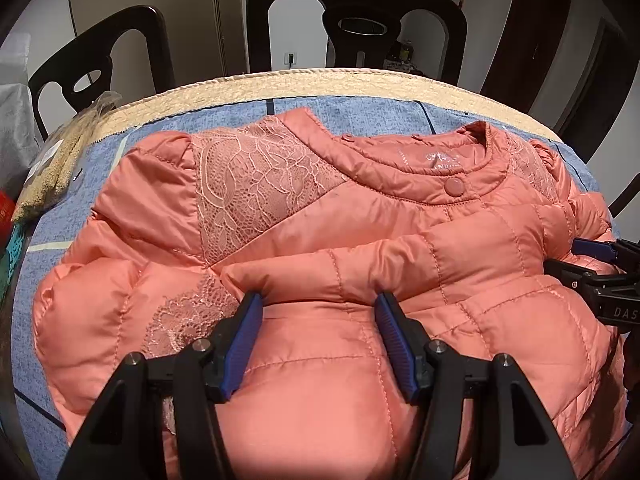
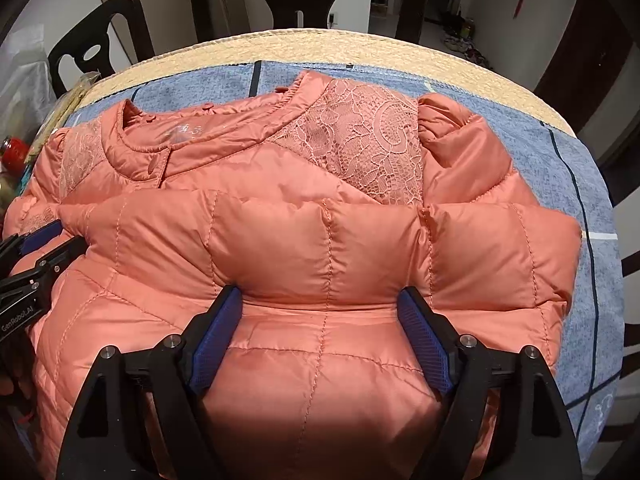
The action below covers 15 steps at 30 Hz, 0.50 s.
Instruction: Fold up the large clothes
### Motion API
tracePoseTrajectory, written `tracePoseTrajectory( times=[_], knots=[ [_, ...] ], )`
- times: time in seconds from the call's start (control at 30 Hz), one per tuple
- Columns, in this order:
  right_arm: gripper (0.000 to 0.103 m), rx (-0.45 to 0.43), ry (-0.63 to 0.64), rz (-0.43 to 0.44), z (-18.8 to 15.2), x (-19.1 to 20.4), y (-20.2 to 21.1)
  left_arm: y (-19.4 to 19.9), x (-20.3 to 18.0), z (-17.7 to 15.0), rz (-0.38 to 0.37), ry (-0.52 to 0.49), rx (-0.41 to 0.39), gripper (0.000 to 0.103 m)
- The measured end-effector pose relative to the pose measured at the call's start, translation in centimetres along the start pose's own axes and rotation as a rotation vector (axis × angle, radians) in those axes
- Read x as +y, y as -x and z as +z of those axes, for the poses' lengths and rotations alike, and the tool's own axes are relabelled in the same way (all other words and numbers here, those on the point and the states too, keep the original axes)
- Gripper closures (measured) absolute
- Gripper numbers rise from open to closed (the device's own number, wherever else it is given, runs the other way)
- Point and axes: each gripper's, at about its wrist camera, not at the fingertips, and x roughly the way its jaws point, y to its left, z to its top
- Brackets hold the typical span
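Left wrist view: our left gripper spread, jaws astride folded-up hem ridge of pink jacket, pads not visibly pinching. Ridge runs crosswise just ahead; collar further ahead. Right gripper off to right, same ridge.

Right wrist view: right gripper spread wide, straddling same ridge, no clamp seen. Jacket on blue cloth. We judge both equally near.

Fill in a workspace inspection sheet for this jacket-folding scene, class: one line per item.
Surface: round table under a blue cloth.
Job's things: pink padded jacket, hem folded up across the chest.
Clutter: packets and a red-capped bottle at the table's edge.
Grippers: left gripper and right gripper both straddle the folded edge; whether they pinch it is unclear.
Cables: nothing seen.
Surroundings: dark chairs beyond the table.
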Motion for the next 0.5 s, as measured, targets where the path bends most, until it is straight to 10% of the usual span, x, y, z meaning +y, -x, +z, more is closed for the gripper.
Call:
tracePoseTrajectory(
  times=[0.5],
  knots=[
    [0.024, -0.062, -0.056, 0.081, -2.3, -1.5, 6.2, 5.7, 0.5, 0.4, -0.070, 0.109, 0.025, 0.044]
  ],
)
